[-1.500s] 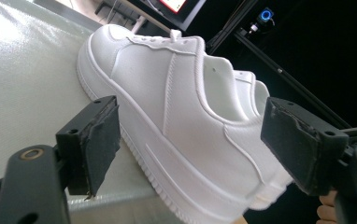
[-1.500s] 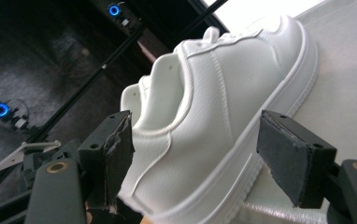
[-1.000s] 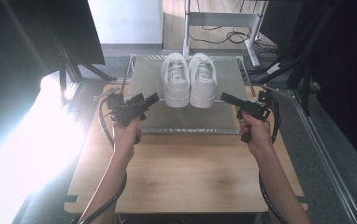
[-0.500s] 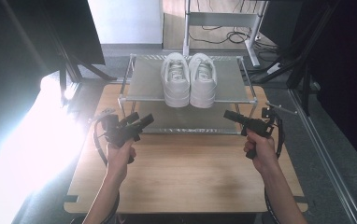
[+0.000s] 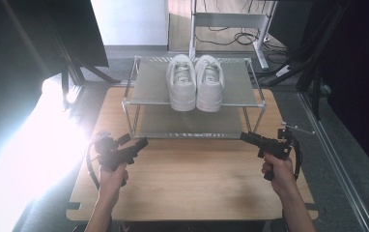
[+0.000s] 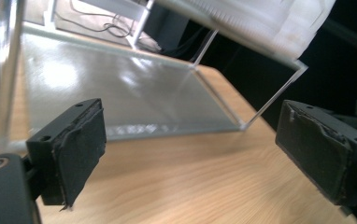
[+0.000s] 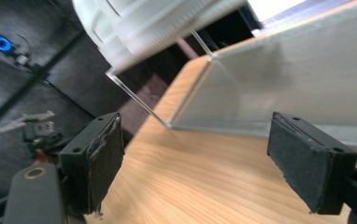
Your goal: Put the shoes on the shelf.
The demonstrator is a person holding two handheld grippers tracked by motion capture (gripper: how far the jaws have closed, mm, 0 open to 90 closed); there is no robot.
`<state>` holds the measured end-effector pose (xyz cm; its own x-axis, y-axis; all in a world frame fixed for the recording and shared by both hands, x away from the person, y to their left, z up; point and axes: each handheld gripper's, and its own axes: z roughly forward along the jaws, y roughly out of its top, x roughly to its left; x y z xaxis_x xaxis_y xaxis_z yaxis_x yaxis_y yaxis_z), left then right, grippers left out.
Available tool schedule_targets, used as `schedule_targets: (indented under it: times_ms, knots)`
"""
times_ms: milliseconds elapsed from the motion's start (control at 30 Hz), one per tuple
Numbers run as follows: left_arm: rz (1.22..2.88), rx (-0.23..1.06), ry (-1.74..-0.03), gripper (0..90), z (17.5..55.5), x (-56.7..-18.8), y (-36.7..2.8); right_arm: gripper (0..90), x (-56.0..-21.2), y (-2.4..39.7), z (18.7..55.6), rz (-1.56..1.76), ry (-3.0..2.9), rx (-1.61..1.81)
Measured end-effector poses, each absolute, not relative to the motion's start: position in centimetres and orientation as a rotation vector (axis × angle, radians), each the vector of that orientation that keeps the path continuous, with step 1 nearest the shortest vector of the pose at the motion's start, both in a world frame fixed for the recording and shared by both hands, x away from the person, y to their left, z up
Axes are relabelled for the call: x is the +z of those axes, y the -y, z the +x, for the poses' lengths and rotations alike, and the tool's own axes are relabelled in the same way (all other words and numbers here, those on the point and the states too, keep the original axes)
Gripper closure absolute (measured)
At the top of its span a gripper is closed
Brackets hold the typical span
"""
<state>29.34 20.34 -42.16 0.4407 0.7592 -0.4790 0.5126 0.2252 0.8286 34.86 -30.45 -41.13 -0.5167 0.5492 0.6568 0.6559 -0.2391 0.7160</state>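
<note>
A pair of white sneakers point(image 5: 195, 83) stands side by side on the top shelf of a two-tier metal rack point(image 5: 149, 89) at the back of the wooden table point(image 5: 192, 183). My left gripper point(image 5: 143, 142) hovers in front of the rack's left front leg, jaws open and empty, angled toward the rack. My right gripper point(image 5: 244, 137) is held near the right front leg, also open and empty. In the left gripper view the open gripper point(image 6: 195, 149) faces the lower shelf point(image 6: 120, 88), with a sneaker sole point(image 6: 260, 23) above. The right gripper view shows the open gripper point(image 7: 200, 158) and the same shelf point(image 7: 298, 79).
Dark stands and panels flank the table on both sides. A bright patch of light point(image 5: 23, 150) covers the floor at the left. Behind the rack is a white desk frame point(image 5: 231, 19) with cables. Bare tabletop lies between the two hands.
Both grippers have drawn back from the rack toward the person and now sit lower over the table. The sneakers and the rack have not moved.
</note>
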Motion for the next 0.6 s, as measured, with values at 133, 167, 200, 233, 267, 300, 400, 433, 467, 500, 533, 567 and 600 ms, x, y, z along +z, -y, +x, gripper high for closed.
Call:
schedule_targets:
  times_ms: [133, 167, 200, 233, 267, 300, 400, 433, 467, 500, 533, 567, 600]
  knots:
    - [1.463, 0.267, -1.232, 5.8, 28.6, -43.2, -20.6, 16.8, -42.0, 31.1, 34.1, -1.523, 1.942, -1.84]
    - [1.469, 0.274, -1.238, 5.6, 28.4, -43.5, -20.7, 16.6, -42.3, 31.2, 33.9, -1.53, 1.964, -1.834]
    - [1.479, 0.278, -1.242, 5.3, 28.2, -43.7, -20.7, 16.0, -42.5, 31.3, 33.7, -1.538, 1.987, -1.812]
    - [1.492, 0.287, -1.248, 5.0, 28.1, -44.0, -20.8, 15.8, -42.8, 31.3, 33.5, -1.544, 2.011, -1.802]
    - [1.507, 0.299, -1.255, 4.9, 27.9, -44.3, -20.8, 15.7, -43.1, 31.4, 33.3, -1.55, 2.032, -1.78]
    - [1.52, 0.308, -1.259, 4.6, 27.8, -44.6, -20.7, 15.4, -43.4, 31.4, 33.1, -1.555, 2.063, -1.767]
    - [1.556, 0.333, -1.275, 4.1, 27.4, -45.5, -20.6, 14.6, -44.3, 31.5, 32.7, -1.577, 2.133, -1.718]
    - [1.569, 0.337, -1.278, 3.7, 27.2, -45.8, -20.5, 14.1, -44.5, 31.5, 32.6, -1.582, 2.162, -1.697]
    - [1.582, 0.345, -1.282, 3.0, 27.1, -46.1, -20.4, 13.9, -44.8, 31.4, 32.6, -1.588, 2.191, -1.675]
    - [1.601, 0.351, -1.284, 2.3, 27.0, -46.4, -20.4, 13.3, -45.3, 31.5, 32.4, -1.603, 2.24, -1.634]
    - [1.617, 0.358, -1.286, 2.3, 26.9, -46.7, -20.2, 13.3, -45.3, 31.5, 32.4, -1.603, 2.24, -1.634]
    - [1.635, 0.366, -1.291, 2.1, 26.8, -47.1, -20.1, 12.5, -45.5, 31.5, 32.3, -1.614, 2.262, -1.618]
    - [1.653, 0.369, -1.293, 1.8, 26.7, -47.4, -20.0, 11.9, -45.8, 31.4, 32.2, -1.62, 2.286, -1.6]
